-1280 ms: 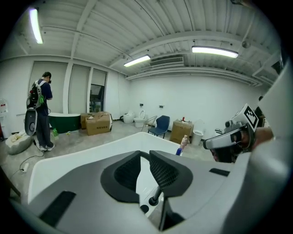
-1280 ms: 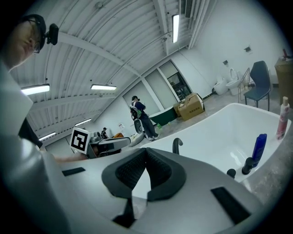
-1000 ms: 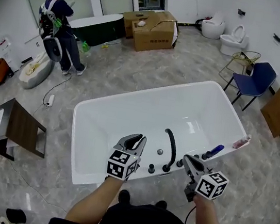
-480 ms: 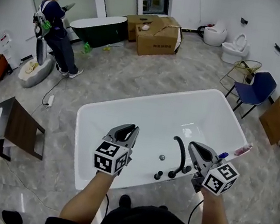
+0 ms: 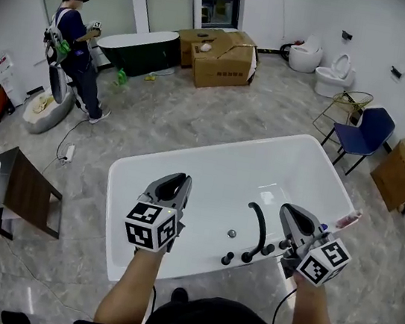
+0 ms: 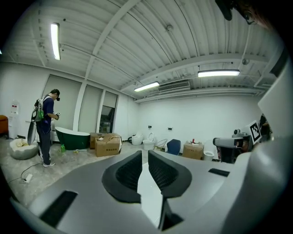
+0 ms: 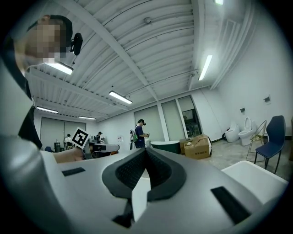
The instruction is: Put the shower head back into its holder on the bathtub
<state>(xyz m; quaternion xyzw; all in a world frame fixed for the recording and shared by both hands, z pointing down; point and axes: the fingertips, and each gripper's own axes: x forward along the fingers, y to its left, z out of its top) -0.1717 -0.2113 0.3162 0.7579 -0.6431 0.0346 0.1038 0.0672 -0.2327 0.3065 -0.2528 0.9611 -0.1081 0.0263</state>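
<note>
In the head view a white bathtub (image 5: 211, 151) lies below me, with a curved black faucet (image 5: 260, 223) and black knobs (image 5: 227, 258) on its near rim. My left gripper (image 5: 179, 179) hovers over the tub's near left part, its jaws shut with nothing between them (image 6: 143, 153). To the right of the faucet, my right gripper (image 5: 290, 208) is raised above the rim, also shut and holding nothing (image 7: 145, 151). It covers the stretch of rim behind it, and I cannot make out the shower head or its holder.
A small pink item (image 5: 348, 218) lies on the tub's right rim. A person (image 5: 72, 47) stands far left by a dark green tub (image 5: 137, 46). Cardboard boxes (image 5: 222, 58), toilets (image 5: 334, 64), a blue chair (image 5: 366, 129) and a dark wooden vanity (image 5: 24, 195) ring the floor.
Both grippers have risen above the tub's near rim. The left one has shifted left, the right one has rolled. The right gripper now hides the dark object on the rim right of the faucet.
</note>
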